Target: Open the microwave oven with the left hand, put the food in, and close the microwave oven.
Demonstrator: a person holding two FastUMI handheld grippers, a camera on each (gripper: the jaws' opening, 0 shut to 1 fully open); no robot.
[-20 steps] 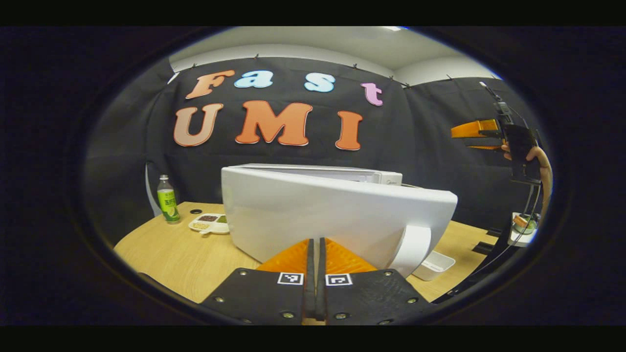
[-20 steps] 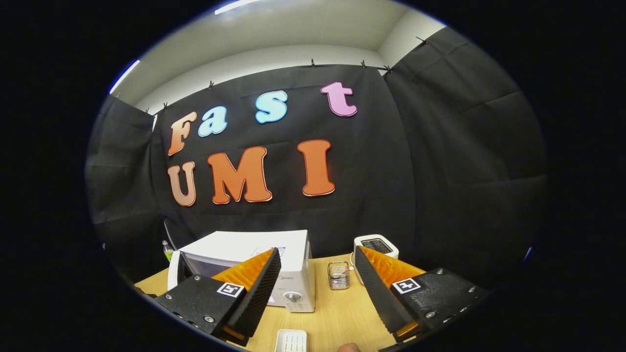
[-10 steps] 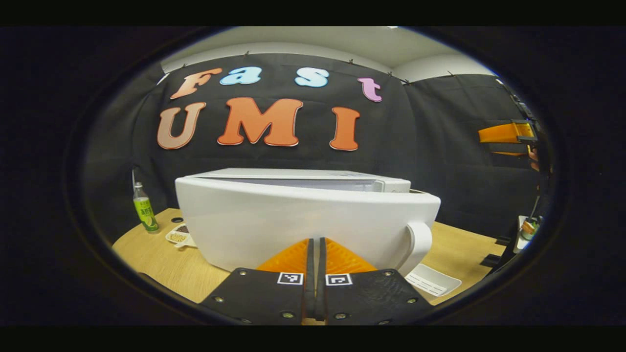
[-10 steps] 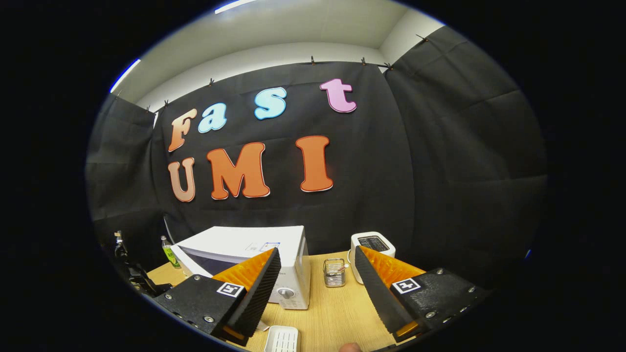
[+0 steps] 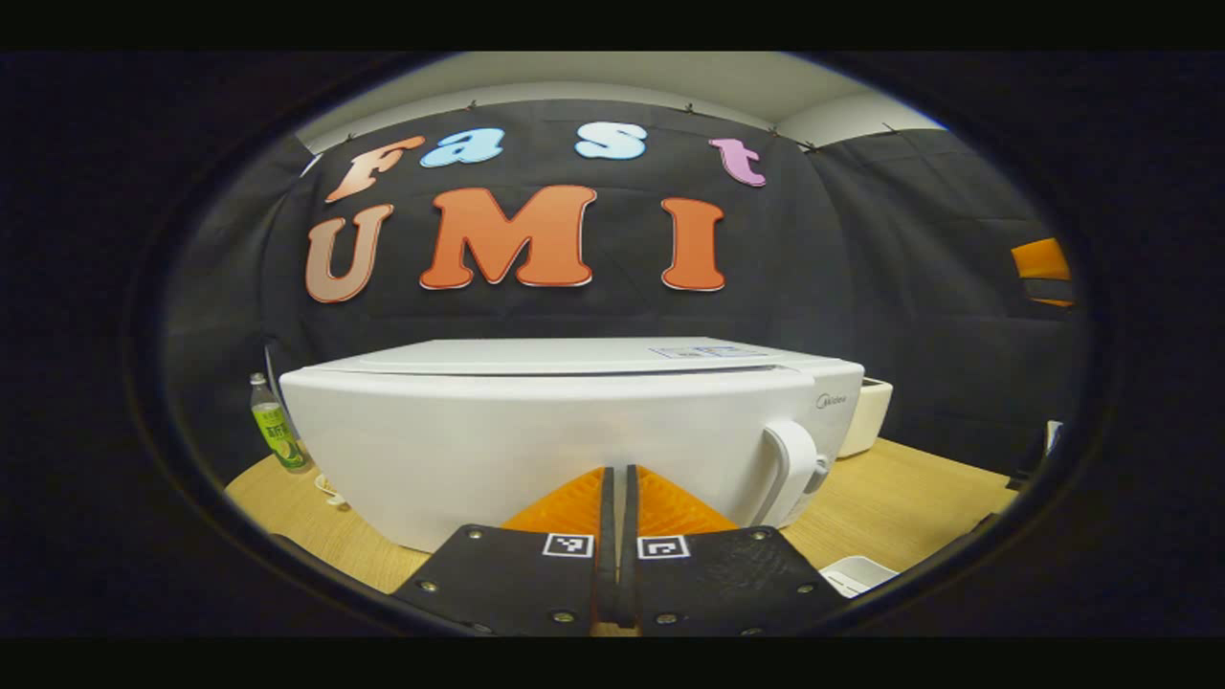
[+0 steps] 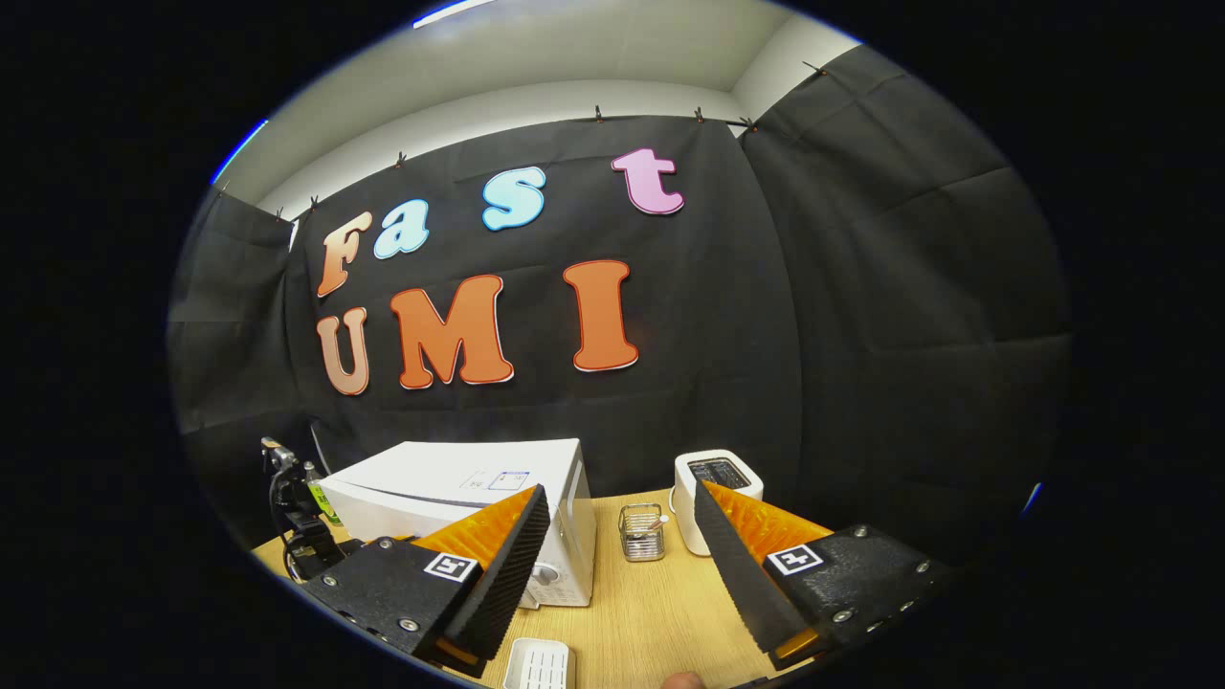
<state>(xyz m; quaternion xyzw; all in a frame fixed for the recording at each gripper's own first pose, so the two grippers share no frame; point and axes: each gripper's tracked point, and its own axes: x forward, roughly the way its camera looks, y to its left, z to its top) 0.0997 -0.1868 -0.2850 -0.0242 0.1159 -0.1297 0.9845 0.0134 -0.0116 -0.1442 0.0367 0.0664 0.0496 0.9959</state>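
Left gripper view — left gripper: fingers pressed together, nothing between them, tips at the door front.
Left gripper view — microwave oven: on the wooden table, door flush with the body, handle at its right end.
Left gripper view — green bottle: left of the oven.
Right gripper view — right gripper: fingers spread wide, empty, above the table.
Right gripper view — microwave oven: at lower left; wire basket and white toaster stand to its right.
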